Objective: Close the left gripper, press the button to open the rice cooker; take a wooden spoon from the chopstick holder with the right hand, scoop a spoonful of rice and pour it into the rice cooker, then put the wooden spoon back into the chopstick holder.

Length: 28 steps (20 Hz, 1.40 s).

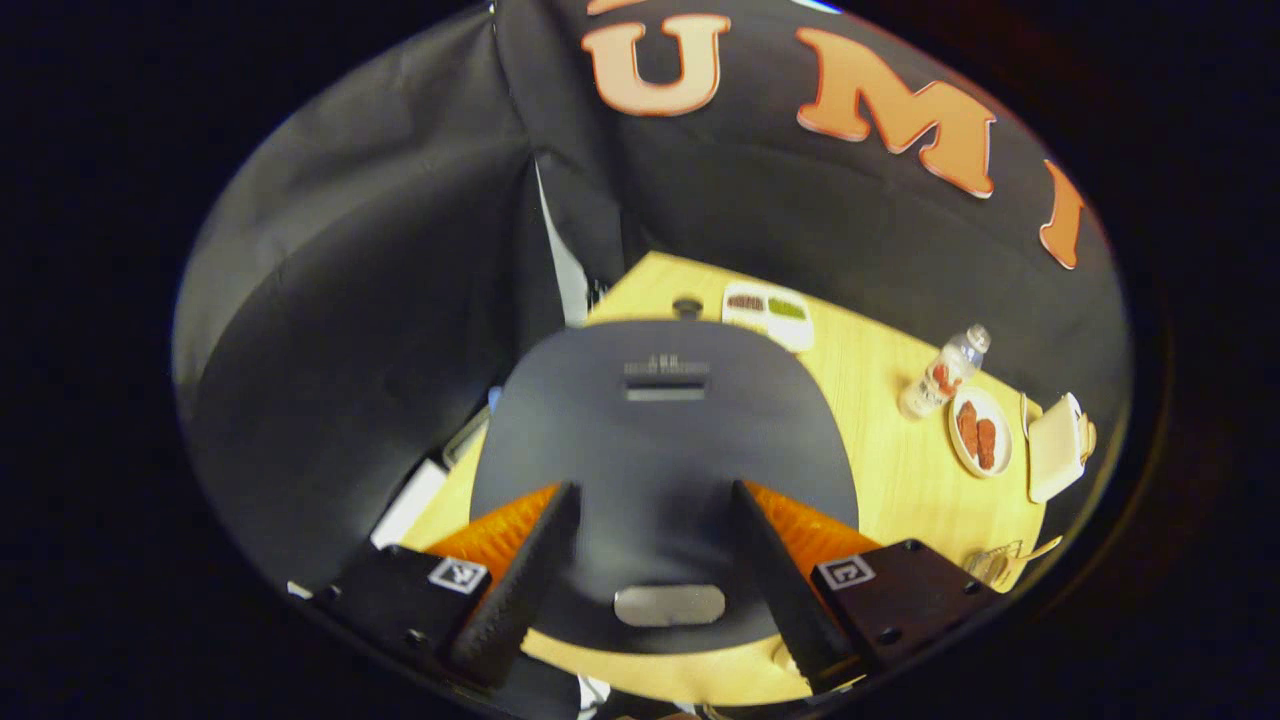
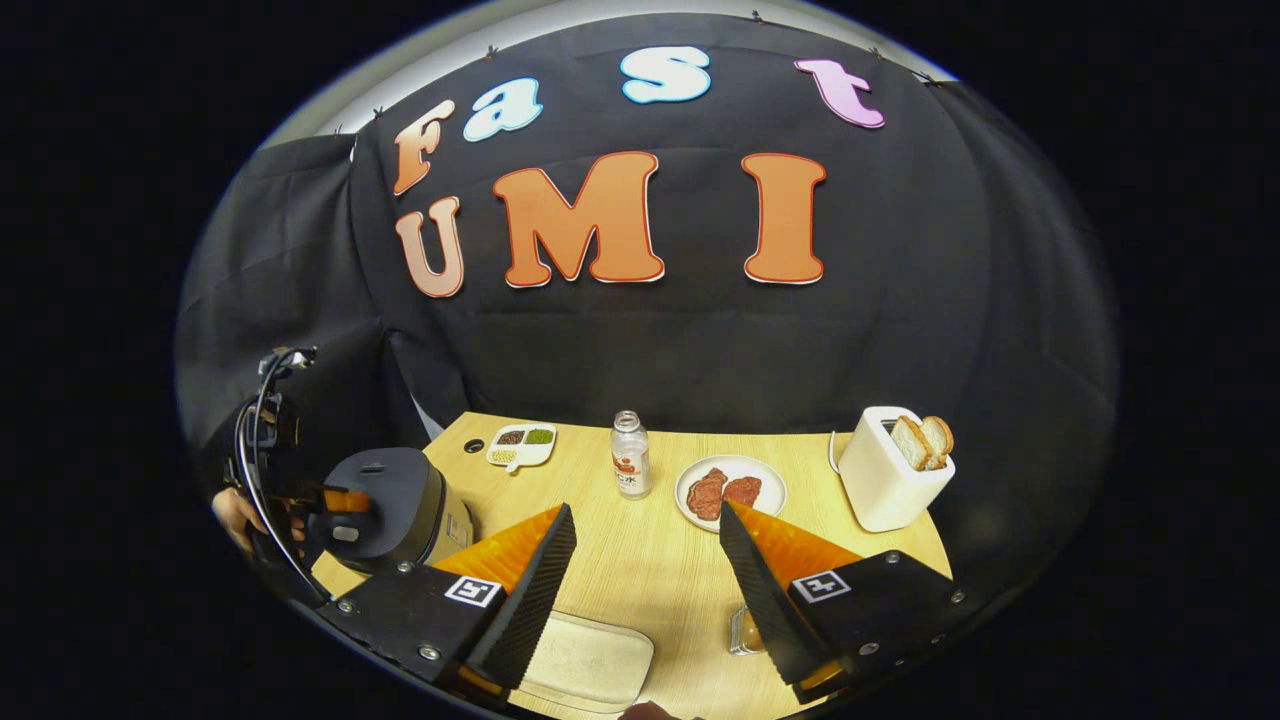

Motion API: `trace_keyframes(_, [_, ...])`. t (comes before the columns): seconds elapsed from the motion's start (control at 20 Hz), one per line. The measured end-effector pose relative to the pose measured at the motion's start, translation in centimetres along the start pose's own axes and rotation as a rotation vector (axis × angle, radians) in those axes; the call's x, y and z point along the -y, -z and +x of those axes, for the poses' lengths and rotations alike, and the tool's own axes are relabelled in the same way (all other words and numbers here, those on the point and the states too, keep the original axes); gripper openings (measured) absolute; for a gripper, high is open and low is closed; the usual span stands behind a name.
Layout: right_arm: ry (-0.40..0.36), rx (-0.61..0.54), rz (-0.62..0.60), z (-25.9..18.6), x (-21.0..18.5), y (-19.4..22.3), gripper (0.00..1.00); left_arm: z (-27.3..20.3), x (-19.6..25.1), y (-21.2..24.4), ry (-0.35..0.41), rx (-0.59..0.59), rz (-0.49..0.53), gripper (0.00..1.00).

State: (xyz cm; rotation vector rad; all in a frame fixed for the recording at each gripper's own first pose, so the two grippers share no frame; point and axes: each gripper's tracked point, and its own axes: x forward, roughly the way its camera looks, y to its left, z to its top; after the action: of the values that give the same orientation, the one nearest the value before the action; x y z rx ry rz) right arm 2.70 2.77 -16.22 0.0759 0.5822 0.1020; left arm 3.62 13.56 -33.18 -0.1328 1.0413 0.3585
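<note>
Partly, left gripper (image 1: 655, 570) fingers (image 1: 520, 580) hide rice cooker (image 1: 660, 440).

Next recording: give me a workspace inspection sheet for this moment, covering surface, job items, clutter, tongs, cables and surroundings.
Surface: light wooden table.
Job's things: black rice cooker, lid down, silver button unpressed; tray of rice by the near edge; chopstick holder with a wooden spoon, blurred.
Clutter: divided dish of grains, bottle, plate of meat, white toaster with bread.
Tongs: left tongs open, astride the cooker lid above the button; right tongs open, holding nothing.
Cables: black cable looping from the left tongs; white toaster cord.
Surroundings: black cloth booth wall.
</note>
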Motion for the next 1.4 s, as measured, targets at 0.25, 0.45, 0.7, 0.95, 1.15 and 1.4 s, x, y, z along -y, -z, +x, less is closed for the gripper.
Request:
trace_keyframes(0.25, [-0.014, 0.010, -0.010, -0.5, 0.0, -0.1, 0.90, -0.2, 0.2, 0.1, 0.008, 0.041, 0.008, 0.99])
trace_keyframes(0.45, [-0.014, 0.016, -0.006, -0.7, 0.5, 0.1, 0.95, -1.1, 0.4, 1.1, 0.010, 0.020, 0.032, 0.97])
trace_keyframes(0.7, [-0.023, 0.028, -0.010, -1.2, 1.1, 0.1, 0.90, -1.2, 0.7, 1.9, 0.044, -0.068, 0.080, 0.96])
trace_keyframes(0.95, [-0.049, 0.053, -0.050, -1.2, 0.4, 0.2, 0.90, -1.3, 1.0, 1.4, 0.039, -0.043, 0.068, 1.00])
trace_keyframes(1.15, [-0.070, 0.071, -0.055, -1.3, -0.3, -0.2, 0.90, -2.7, 1.9, 1.1, 0.030, 0.032, 0.104, 1.00])
trace_keyframes(1.4, [-0.046, 0.155, -0.063, -2.1, -0.7, -2.6, 0.90, -9.2, 6.6, -3.8, 0.131, 0.329, 0.154, 1.00])
